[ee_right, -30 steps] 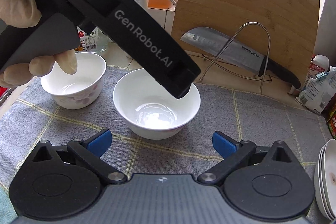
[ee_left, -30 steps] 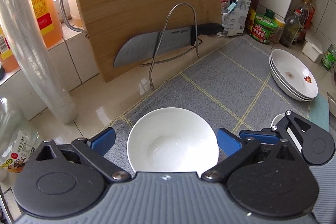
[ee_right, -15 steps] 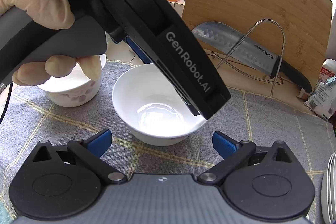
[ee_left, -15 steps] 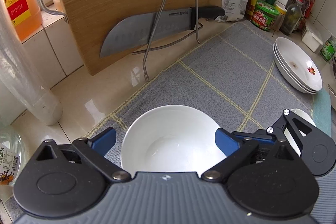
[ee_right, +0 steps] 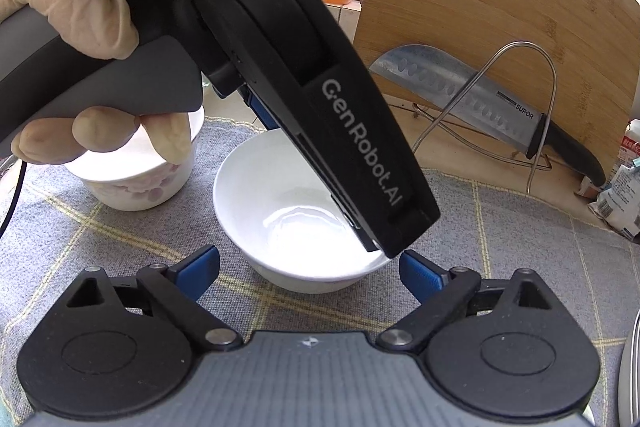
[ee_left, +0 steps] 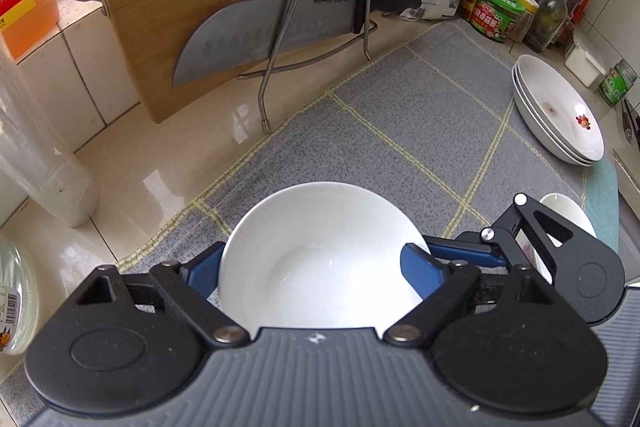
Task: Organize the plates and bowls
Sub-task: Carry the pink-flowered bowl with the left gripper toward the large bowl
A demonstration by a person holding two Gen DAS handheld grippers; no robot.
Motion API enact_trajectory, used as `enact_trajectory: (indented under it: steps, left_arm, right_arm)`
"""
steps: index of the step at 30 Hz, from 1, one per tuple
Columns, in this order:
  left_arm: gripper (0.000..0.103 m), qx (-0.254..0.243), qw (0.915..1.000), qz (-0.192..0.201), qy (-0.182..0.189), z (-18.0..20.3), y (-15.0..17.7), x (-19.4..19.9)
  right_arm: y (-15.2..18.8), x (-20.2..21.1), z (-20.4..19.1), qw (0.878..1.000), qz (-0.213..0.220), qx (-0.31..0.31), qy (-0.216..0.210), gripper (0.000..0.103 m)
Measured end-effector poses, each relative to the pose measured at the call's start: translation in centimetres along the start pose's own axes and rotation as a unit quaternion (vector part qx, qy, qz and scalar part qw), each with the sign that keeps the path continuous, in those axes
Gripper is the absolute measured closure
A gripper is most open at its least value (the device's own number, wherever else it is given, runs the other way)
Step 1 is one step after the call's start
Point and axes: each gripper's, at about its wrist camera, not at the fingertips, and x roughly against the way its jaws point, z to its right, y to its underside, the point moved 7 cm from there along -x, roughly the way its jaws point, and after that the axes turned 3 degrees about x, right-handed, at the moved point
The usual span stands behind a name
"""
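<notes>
**White porcelain between the left tool's pads**

White and round, the white bowl (ee_left: 320, 251) stands upright on the grey checked mat (ee_left: 400, 131) that covers the bench (ee_left: 160, 163). It sits directly ahead of and below the left tool (ee_left: 312, 267), centred between its two blue pads. The jaws have just been closing around it. One pad now lies against the bowl's wall on each side, so the tool appears to have hold of it, though the bowl has not left the mat. Being round, the bowl has no long axis to line up with. What matters is that the pads span its full width, at opposite points of the wall.

The right tool (ee_right: 310, 271) points at the same bowl from the near side. Its jaws have also just narrowed a little but stand apart with nothing pressed between them. Its tips stop just short of the bowl's near wall, almost touching the left tool's nearer finger. The left tool is clearly the better placed to take the bowl.

A flower-patterned bowl (ee_right: 132, 187) stands just beside the white one, under the gloved hand (ee_right: 80, 7) that carries the left tool. A stack of plates (ee_left: 560, 115) rests well apart, ahead and to the left tool's right. Any lift probably needs to go straight up, since the right tool crowds the bowl's near side.
</notes>
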Motion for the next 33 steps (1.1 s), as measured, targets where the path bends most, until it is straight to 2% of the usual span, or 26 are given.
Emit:
enact_trajectory:
  steps: [6,17,33]
  left_arm:
    - [0.013,-0.002,1.0,-0.004,0.001,0.0,-0.1,-0.2]
    - [0.014,-0.006,0.9999,-0.008,0.003,0.0,-0.2,-0.4]
    - [0.015,-0.013,0.9999,-0.004,0.006,0.6,0.1,0.6]
  right_arm:
    - [-0.2,-0.3,0.4,1.0,0.002,-0.006,-0.004,0.01]
    - [-0.3,-0.2,0.8,1.0,0.009,-0.015,-0.001,0.013]
    - [-0.2,1.1,0.7,1.0,0.007,-0.011,-0.001,0.014]
